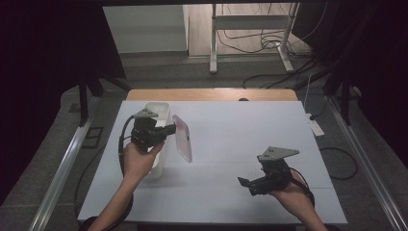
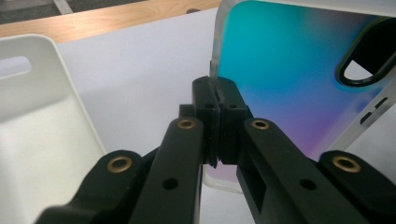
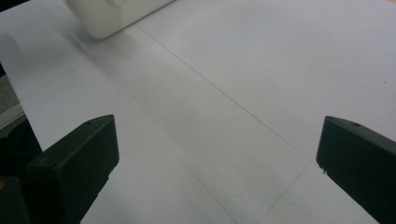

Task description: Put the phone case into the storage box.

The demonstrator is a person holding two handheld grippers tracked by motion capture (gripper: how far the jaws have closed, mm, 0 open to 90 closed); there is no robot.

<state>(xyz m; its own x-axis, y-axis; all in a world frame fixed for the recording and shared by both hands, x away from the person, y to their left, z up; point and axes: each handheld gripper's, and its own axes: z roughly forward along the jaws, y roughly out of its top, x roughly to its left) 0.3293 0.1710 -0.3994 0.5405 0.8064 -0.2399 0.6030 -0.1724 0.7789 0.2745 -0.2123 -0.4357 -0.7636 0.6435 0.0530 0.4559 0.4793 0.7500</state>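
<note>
Left of centre in the high view, the left gripper [image 1: 169,129] is pinching a phone case [image 1: 183,138] by its thin edge beside the white bin [image 1: 161,108]; it could slip. Lower right, the right gripper [image 1: 247,186] is hanging apart.

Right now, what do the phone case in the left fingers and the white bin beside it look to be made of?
Phone case: likely thin hard plastic, glossy, with a teal-to-purple sheen and a clear-looking rim. Bin: apparently moulded white plastic, smooth and matte, with rounded corners and a cut-out handle slot.
</note>
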